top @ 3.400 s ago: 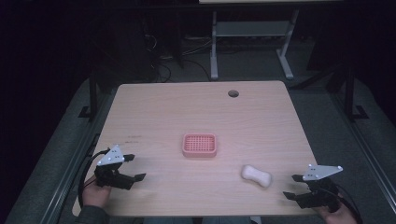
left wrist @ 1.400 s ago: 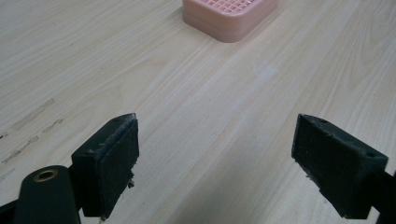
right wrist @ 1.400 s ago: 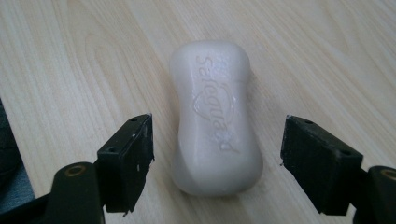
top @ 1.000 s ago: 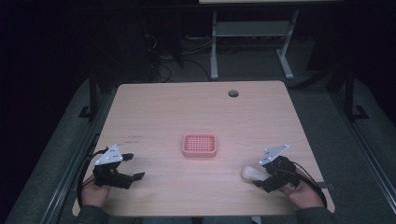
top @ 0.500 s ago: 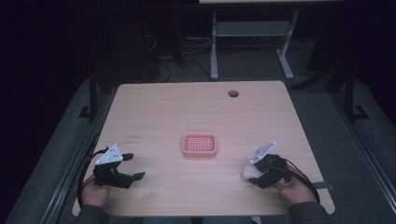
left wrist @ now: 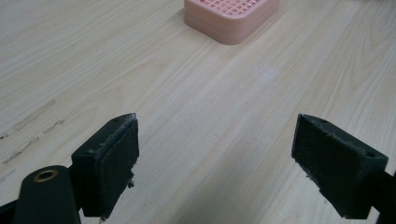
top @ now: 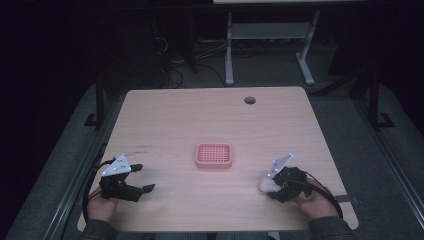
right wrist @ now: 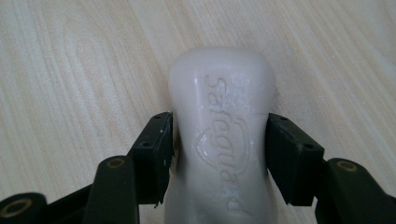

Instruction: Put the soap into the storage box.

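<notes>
A white bar of soap (right wrist: 219, 140) with embossed lettering lies on the wooden table (top: 210, 125), and my right gripper (right wrist: 218, 149) is shut on its narrow waist, both jaws pressed to its sides. In the high view the soap (top: 264, 184) peeks out at the left tip of the right gripper (top: 272, 186), near the table's front right. A pink soap dish (top: 213, 155) with a grid top sits at the table's middle. My left gripper (top: 142, 179) rests at the front left, open, with bare wood between its jaws (left wrist: 215, 163); the dish (left wrist: 231, 16) lies ahead of it.
A round cable hole (top: 249, 100) is at the table's far edge. A white desk frame (top: 270, 35) and cables stand on the dark floor beyond. Faint scuff marks (top: 140, 147) mark the wood left of the dish.
My right gripper moved left from the front right corner to the soap and closed on it. The left gripper stayed where it was.
</notes>
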A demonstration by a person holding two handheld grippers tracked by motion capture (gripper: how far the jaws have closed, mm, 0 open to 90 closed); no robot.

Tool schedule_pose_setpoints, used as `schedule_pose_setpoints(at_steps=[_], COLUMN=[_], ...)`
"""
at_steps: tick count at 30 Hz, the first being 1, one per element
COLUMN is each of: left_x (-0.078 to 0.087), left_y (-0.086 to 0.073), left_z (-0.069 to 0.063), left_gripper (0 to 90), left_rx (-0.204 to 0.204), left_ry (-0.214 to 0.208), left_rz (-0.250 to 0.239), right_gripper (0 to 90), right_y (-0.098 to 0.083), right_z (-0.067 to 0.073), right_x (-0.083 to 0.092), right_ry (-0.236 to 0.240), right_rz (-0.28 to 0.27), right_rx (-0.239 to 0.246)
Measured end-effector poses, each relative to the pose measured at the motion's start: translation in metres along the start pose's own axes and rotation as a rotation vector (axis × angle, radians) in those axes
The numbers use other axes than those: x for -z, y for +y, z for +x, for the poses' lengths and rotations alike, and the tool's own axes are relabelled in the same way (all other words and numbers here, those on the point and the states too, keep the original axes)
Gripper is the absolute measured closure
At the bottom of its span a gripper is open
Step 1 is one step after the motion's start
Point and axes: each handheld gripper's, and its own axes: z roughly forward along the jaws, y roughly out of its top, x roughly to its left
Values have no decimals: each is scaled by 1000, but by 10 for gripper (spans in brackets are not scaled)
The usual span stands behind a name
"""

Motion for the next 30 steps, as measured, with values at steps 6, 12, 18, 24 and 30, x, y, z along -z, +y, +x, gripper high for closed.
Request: schedule_pose_setpoints(at_steps=[6, 12, 18, 24, 30], left_x=[0, 1, 1, 2, 4], left_y=[0, 0, -1, -1, -1], left_z=[0, 0, 0, 2, 1], left_gripper=[148, 148, 148, 148, 148], left_rx=[1, 2, 8, 9, 11], left_ry=[1, 4, 4, 6, 11], left_rz=[-2, -6, -14, -16, -23], right_gripper=[459, 481, 485, 488, 489], right_y=[-1, -2, -2, -3, -1], right_z=[-2, -2, -1, 0, 2], right_x=[-1, -1, 0, 1, 7], right_ry=[9, 14, 8, 30, 17], right_rz=[-2, -4, 1, -14, -31], right_rx=[-3, -6, -5, -4, 8])
